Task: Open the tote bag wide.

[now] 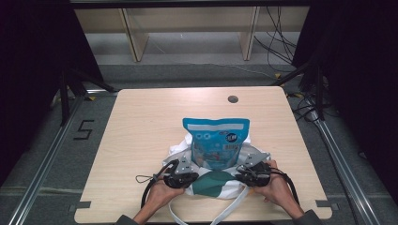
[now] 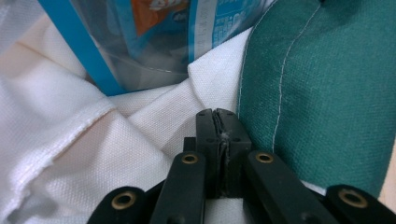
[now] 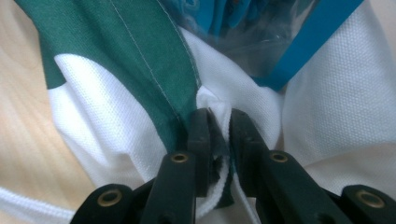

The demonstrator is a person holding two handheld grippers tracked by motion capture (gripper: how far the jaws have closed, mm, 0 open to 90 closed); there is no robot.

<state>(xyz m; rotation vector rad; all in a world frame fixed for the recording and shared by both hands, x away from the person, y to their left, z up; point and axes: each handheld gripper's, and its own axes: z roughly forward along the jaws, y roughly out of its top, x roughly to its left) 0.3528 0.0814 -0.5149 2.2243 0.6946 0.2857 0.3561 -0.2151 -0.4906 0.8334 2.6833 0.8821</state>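
Lower centre of the high view: white canvas tote bag with a green panel (image 1: 209, 183) lies on the light wooden table (image 1: 141, 126), blue plastic snack pouch (image 1: 216, 143) half inside its mouth. Left gripper (image 1: 187, 178) pinches the bag's rim, jaws together on fabric. Right gripper (image 1: 248, 174) likewise clamps the rim at lower right.

A large dark numeral "5" (image 1: 83, 130) is marked on the grey floor left of the table, well away from both pairs of jaws. The print on the blue plastic snack pouch (image 1: 216, 140), just beyond the jaws, is too small and blurred to read.
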